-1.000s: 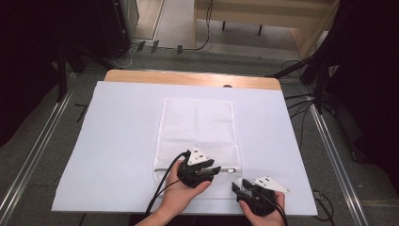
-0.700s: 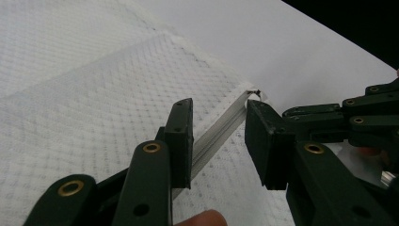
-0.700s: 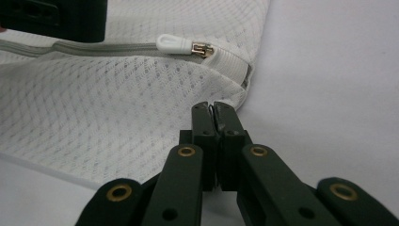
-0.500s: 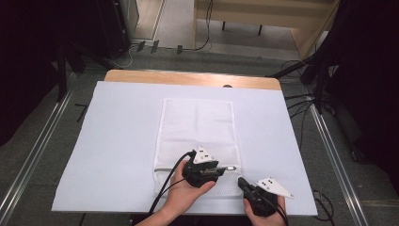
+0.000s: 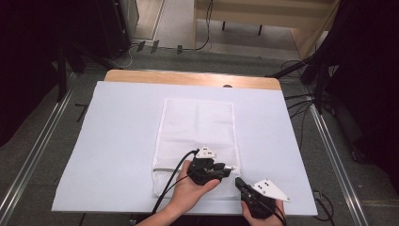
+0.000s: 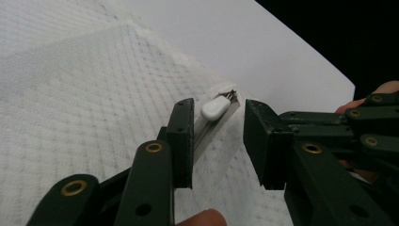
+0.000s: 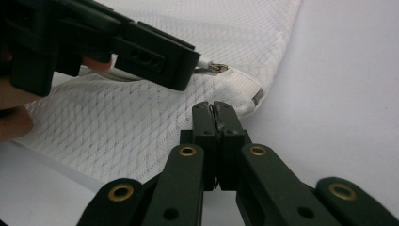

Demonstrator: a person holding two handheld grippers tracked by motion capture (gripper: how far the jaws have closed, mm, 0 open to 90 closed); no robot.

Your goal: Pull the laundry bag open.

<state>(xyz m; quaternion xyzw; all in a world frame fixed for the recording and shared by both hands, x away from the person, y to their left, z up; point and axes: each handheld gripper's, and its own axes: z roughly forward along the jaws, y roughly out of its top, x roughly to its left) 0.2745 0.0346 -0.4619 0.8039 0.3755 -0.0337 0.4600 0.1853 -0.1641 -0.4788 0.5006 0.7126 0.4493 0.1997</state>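
Mesh bag [image 5: 197, 136] flat on white sheet [image 5: 117, 141]; left gripper [image 6: 216, 141] spread around zipper pull [image 6: 215, 108], right gripper [image 7: 216, 117] pressed together just beside bag corner.

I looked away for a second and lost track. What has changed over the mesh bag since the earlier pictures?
The left tongs have moved toward the bag's near right corner and now stand open around the white zipper pull, not yet gripping it. The right tongs, shut, have shifted slightly. The mesh bag stayed flat in place.
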